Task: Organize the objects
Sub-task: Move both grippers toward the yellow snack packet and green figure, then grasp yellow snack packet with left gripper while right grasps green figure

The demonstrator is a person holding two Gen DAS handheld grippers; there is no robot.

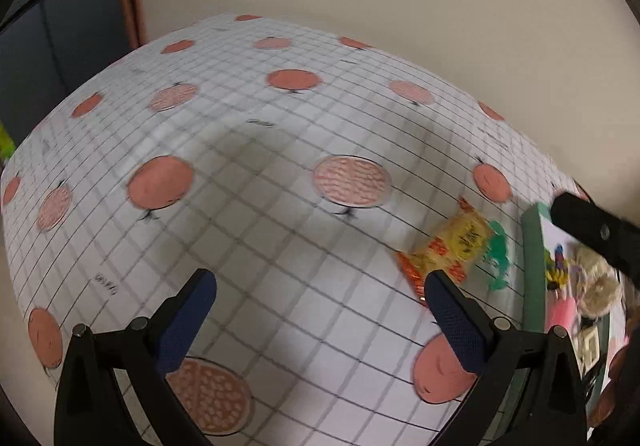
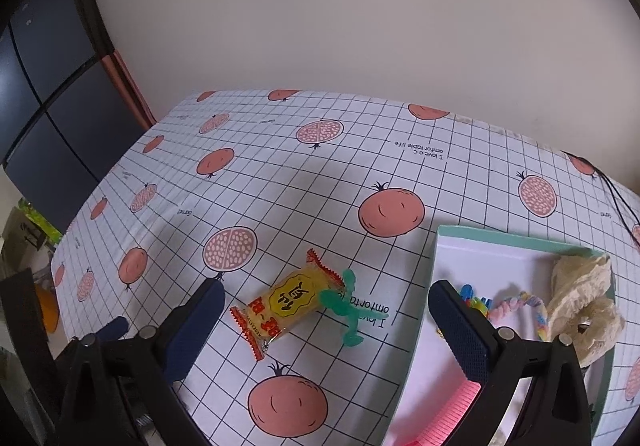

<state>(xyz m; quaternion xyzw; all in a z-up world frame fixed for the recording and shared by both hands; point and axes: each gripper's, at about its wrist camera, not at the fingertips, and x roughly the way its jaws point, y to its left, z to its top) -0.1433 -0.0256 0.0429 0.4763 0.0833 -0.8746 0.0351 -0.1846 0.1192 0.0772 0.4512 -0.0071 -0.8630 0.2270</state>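
Note:
A yellow and orange snack packet [image 2: 289,304] lies on the tablecloth, with a green pipe-cleaner figure [image 2: 345,307] touching its right end. Both show again in the left wrist view, the packet [image 1: 448,248] and the green figure [image 1: 498,256] at the right. My right gripper [image 2: 324,320] is open, hovering above and just in front of the packet. My left gripper [image 1: 320,310] is open and empty over bare cloth, left of the packet. A mint-rimmed tray [image 2: 504,238] to the right holds a beige cloth [image 2: 580,298], a pastel twisted rope [image 2: 520,306] and a pink comb [image 2: 448,412].
The table wears a grid-patterned cloth with pomegranate prints [image 2: 392,212]. A beige wall [image 2: 360,26] stands behind it, and a dark cabinet [image 2: 48,106] to the left. The other gripper's black finger [image 1: 584,226] reaches over the tray [image 1: 534,266] in the left wrist view. A black cable [image 2: 616,194] trails at the far right.

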